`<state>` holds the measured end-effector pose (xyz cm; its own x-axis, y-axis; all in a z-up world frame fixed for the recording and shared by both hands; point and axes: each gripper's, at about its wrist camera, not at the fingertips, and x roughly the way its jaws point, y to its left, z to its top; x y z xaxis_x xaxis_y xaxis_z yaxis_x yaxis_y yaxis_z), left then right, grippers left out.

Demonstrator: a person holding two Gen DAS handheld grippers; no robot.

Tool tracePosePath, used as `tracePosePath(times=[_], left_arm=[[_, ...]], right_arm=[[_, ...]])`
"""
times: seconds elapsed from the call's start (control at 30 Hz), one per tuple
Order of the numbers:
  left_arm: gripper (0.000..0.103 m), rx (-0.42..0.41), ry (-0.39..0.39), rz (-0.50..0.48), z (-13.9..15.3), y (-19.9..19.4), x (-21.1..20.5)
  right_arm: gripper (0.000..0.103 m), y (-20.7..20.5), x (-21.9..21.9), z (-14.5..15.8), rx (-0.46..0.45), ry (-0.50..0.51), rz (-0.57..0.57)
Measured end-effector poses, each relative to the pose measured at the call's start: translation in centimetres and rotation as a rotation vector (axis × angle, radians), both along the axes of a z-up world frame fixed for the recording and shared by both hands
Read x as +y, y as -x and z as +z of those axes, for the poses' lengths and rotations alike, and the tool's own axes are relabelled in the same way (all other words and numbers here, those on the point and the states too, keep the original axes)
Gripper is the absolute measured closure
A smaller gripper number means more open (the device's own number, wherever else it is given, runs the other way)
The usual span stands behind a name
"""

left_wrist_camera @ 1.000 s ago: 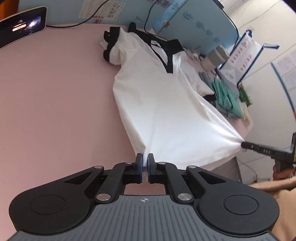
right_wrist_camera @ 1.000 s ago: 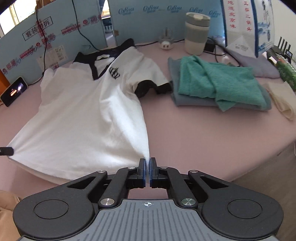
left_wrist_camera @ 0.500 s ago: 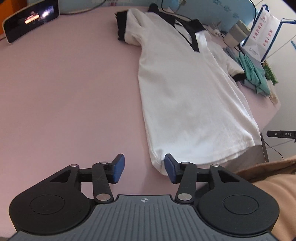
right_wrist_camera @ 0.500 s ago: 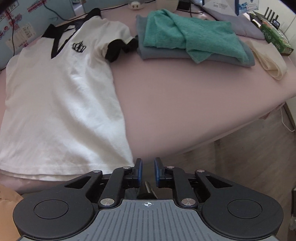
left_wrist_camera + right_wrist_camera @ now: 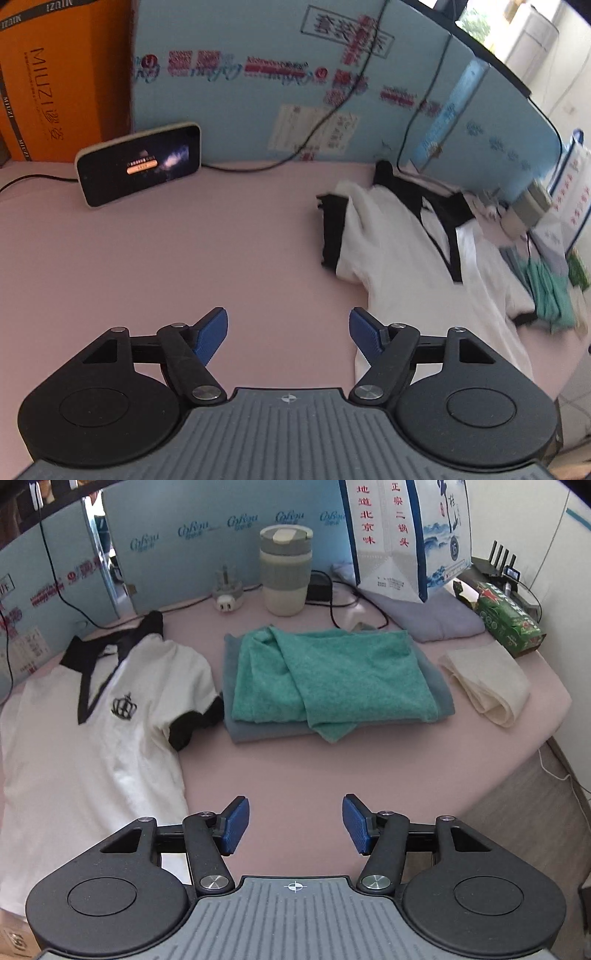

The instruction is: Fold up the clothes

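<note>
We see a pink table (image 5: 369, 760) from two cameras, one mounted on each hand-held gripper. A white polo shirt (image 5: 96, 746) with a black collar, black sleeve cuffs and a small black crown emblem on the chest lies spread flat on it, collar toward the blue panel at the back. In the left wrist view the left gripper (image 5: 288, 334) hovers over bare pink tabletop; its jaws have just been opening and now stand wide apart with nothing between them, and the shirt (image 5: 424, 280) lies to the right, its lower edge just beside the right-hand blue pad. Behind, a phone (image 5: 138, 162) with a lit screen leans near an orange box (image 5: 62, 77). In the right wrist view the right gripper (image 5: 295, 823) also has jaws that have just been opening, moderately wide, empty, above bare table just right of the shirt's side edge. Beyond it, a teal towel (image 5: 325, 675) sits on a folded grey cloth (image 5: 439, 698), whose left edge touches the shirt's black sleeve cuff. Further right lies a folded cream cloth (image 5: 487, 683). At the back stand a lidded cup (image 5: 284, 576), a white and blue paper bag (image 5: 406, 535) on a lilac cloth, and a green carton (image 5: 509, 620).
</note>
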<state>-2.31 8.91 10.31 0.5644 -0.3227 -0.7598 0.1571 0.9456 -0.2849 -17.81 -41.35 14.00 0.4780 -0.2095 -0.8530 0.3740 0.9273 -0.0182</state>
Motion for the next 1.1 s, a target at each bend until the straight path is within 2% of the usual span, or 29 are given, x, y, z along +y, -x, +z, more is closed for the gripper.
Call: tracePosePath(times=[0.1,0.17,0.23,0.33,0.43,0.53,0.6,0.73,0.9,0.93,0.97,1.0,1.03,1.1], left_arm=[[0.031,-0.014,0.068,0.028,-0.4,-2.3,-1.1],[0.029,0.002,0.094,0.043,-1.2,-3.7,-2.0],[0.027,0.051,0.122,0.069,-2.5,-5.0,-2.7],[0.027,0.159,0.21,0.126,-4.8,-6.1,-3.1],[0.023,0.209,0.313,0.167,-6.3,-6.2,-3.5],[0.021,0.23,0.41,0.236,-7.6,-6.0,-3.8],[0.02,0.261,0.474,0.294,-8.7,-6.1,-3.8],[0.01,0.265,0.575,0.395,-9.8,-6.3,-4.1],[0.011,0.234,0.64,0.47,-10.3,-6.5,-5.3],[0.02,0.23,0.637,0.473,-10.3,-6.6,-5.6],[0.031,0.233,0.627,0.473,-10.3,-6.8,-5.9],[0.069,0.238,0.614,0.481,-10.4,-6.8,-6.1],[0.091,0.241,0.609,0.498,-10.5,-6.8,-6.0],[0.091,0.234,0.614,0.54,-10.7,-6.6,-5.2]], right_arm=[[0.026,-1.5,0.6,1.0,-0.048,0.002,0.04],[0.025,-2.9,1.4,1.3,-0.062,0.03,0.083],[0.025,-4.3,1.8,1.1,-0.068,0.03,0.115],[0.025,-6.1,1.2,-0.5,-0.07,-0.038,0.101],[0.028,-7.3,0.0,-2.6,-0.092,-0.2,0.055],[0.042,-8.0,-1.8,-5.3,-0.154,-0.493,-0.033],[0.051,-8.4,-2.8,-7.4,-0.18,-0.641,-0.107],[0.051,-9.5,-3.8,-10.4,-0.186,-0.749,-0.212],[0.053,-10.9,-4.1,-12.7,-0.199,-0.827,-0.255],[0.067,-11.1,-4.1,-13.0,-0.205,-0.84,-0.266],[0.076,-11.3,-4.1,-13.3,-0.209,-0.852,-0.276],[0.086,-11.5,-4.0,-13.4,-0.202,-0.86,-0.274],[0.087,-11.7,-3.7,-13.3,-0.194,-0.854,-0.27],[0.088,-11.9,-3.2,-12.4,-0.202,-0.796,-0.251]])
